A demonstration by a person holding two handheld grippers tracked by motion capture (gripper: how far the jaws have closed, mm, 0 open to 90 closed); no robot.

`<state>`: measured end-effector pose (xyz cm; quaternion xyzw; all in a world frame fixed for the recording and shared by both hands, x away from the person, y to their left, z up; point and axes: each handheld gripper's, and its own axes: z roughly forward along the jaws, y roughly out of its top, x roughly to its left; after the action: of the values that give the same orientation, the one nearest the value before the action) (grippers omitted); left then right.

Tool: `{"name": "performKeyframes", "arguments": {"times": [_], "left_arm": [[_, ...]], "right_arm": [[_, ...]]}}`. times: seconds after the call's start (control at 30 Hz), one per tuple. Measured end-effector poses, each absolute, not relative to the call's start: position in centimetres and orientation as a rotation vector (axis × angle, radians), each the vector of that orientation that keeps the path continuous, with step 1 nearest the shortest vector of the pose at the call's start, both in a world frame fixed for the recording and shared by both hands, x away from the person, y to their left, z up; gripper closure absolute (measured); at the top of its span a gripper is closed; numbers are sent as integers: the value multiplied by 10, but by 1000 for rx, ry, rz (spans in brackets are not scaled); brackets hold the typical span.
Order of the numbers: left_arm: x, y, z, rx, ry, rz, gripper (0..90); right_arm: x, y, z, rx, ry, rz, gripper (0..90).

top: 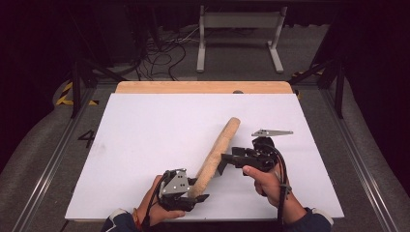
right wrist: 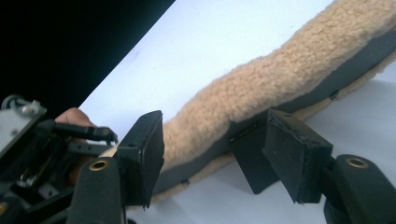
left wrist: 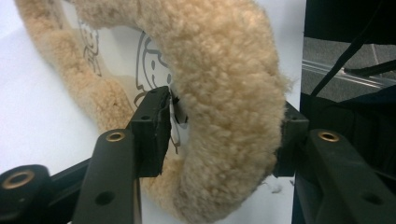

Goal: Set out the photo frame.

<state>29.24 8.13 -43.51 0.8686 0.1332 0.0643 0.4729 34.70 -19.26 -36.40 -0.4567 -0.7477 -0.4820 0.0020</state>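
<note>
A long tan fleecy piece (top: 218,147) lies slantwise on the white table top (top: 145,135), its near end lifted. My left gripper (top: 197,194) is shut on that near end. In the left gripper view the black jaws of my left gripper (left wrist: 219,135) squeeze the thick fleece rim (left wrist: 224,79), beside a white lining with a printed cartoon figure (left wrist: 149,60). My right gripper (top: 224,162) points left at the piece's middle and is open. In the right gripper view the piece (right wrist: 261,88) shows a dark grey band and runs just beyond my open right gripper (right wrist: 215,149).
A wooden strip (top: 203,87) borders the table's far edge. Beyond it on the grey floor stand a white metal frame (top: 239,34) and loose black cables (top: 159,58). In the right gripper view the left hand and its gripper (right wrist: 32,140) sit close at the left.
</note>
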Motion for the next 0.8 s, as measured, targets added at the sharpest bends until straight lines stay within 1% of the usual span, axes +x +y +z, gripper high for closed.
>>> {"name": "performKeyframes", "arguments": {"times": [0.23,0.3,0.4,0.5,0.67,0.8], "left_arm": [[289,73,-436,2118,334,175,433],[289,70,-436,2113,342,180,417],[287,67,-437,2106,360,191,402],[286,63,-437,2106,358,207,386],[285,59,-438,2100,358,205,372],[286,60,-438,2096,359,184,368]], "right_arm": [[357,-176,-364,-1464,-2328,-1451,319],[359,-170,-362,-1483,-2354,-1421,293],[364,-160,-360,-1536,-2421,-1327,278],[370,-154,-363,-1596,-2442,-1271,285],[376,-150,-368,-1667,-2432,-1227,348],[378,-149,-368,-1675,-2442,-1214,362]]}}
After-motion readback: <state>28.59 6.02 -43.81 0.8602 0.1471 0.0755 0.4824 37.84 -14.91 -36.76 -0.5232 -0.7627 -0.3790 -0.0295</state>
